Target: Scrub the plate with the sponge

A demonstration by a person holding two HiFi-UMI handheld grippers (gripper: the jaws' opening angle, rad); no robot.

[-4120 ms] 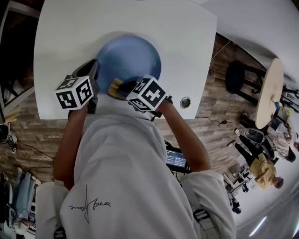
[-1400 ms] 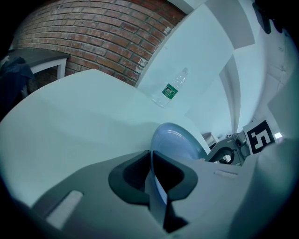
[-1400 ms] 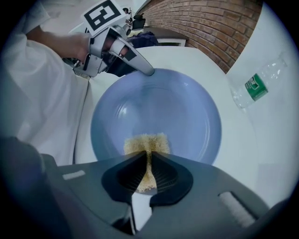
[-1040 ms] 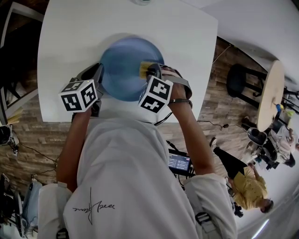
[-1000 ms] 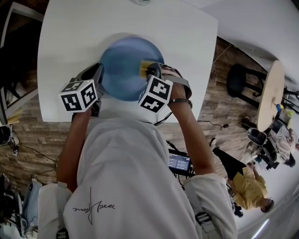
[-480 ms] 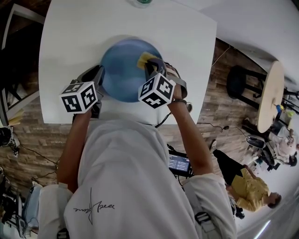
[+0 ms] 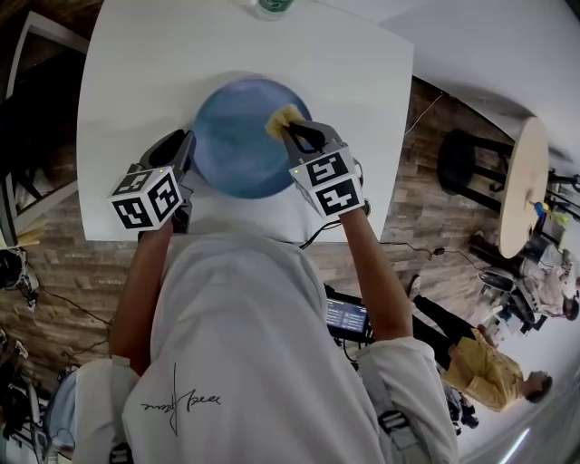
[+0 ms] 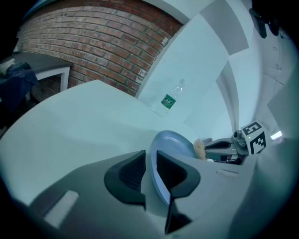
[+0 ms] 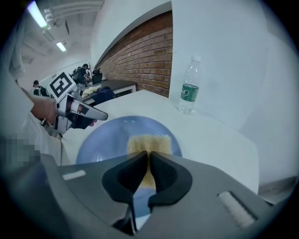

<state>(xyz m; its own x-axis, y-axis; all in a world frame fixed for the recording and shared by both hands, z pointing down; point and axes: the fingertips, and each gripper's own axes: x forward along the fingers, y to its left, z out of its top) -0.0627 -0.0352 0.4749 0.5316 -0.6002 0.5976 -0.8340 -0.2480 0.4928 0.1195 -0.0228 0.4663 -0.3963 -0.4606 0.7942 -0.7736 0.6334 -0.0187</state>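
Note:
A round blue plate (image 7: 243, 136) lies on the white table (image 7: 136, 82). My left gripper (image 7: 184, 154) is shut on the plate's left rim (image 8: 156, 168), which runs between its jaws. My right gripper (image 7: 288, 127) is shut on a yellow sponge (image 7: 283, 117), pressed on the plate's far right part. In the right gripper view the sponge (image 9: 148, 144) sticks out past the jaws onto the plate (image 9: 105, 140). From the left gripper view, the sponge (image 8: 200, 148) and right gripper (image 8: 224, 148) show beyond the plate.
A clear water bottle with a green label (image 9: 189, 91) stands at the table's far edge (image 7: 272, 5). A round hole (image 7: 364, 207) sits near the table's front right corner. Wooden floor, a stool (image 7: 467, 149) and a round table (image 7: 518, 181) lie to the right.
My right gripper has carried the sponge from the plate's near edge to its far right part, and its cube has swung to the right. The left gripper keeps its hold on the rim.

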